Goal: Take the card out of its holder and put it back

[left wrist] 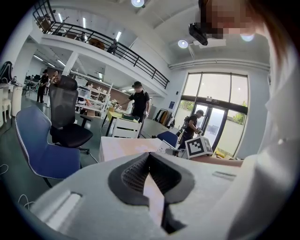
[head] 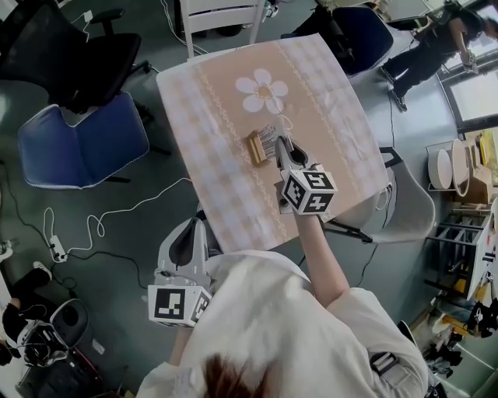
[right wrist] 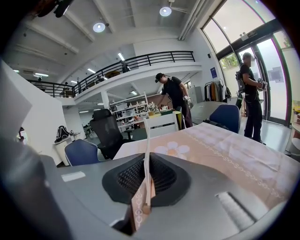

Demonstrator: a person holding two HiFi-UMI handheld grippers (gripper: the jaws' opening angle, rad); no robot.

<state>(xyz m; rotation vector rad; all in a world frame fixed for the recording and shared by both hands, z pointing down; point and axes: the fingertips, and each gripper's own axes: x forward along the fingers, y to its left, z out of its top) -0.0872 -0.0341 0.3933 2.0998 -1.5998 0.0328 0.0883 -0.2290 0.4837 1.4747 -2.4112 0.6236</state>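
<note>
A small wooden card holder [head: 255,148] stands on the table [head: 218,194], on the checked cloth just below its printed flower. White cards [head: 267,138] stick up from the holder. My right gripper [head: 280,146] reaches to them from the near side. In the right gripper view it [right wrist: 147,157] is shut on a thin white card [right wrist: 148,173], seen edge-on between the pads, with wood [right wrist: 140,206] showing below. My left gripper [head: 197,225] hangs off the table's near left corner; its jaws [left wrist: 150,157] meet at the tips with nothing held.
A blue chair [head: 82,144] and a black office chair [head: 74,54] stand left of the table. A white chair [head: 222,15] stands at the far side, a grey one [head: 412,206] at right. Cables [head: 93,225] lie on the floor. People stand far off.
</note>
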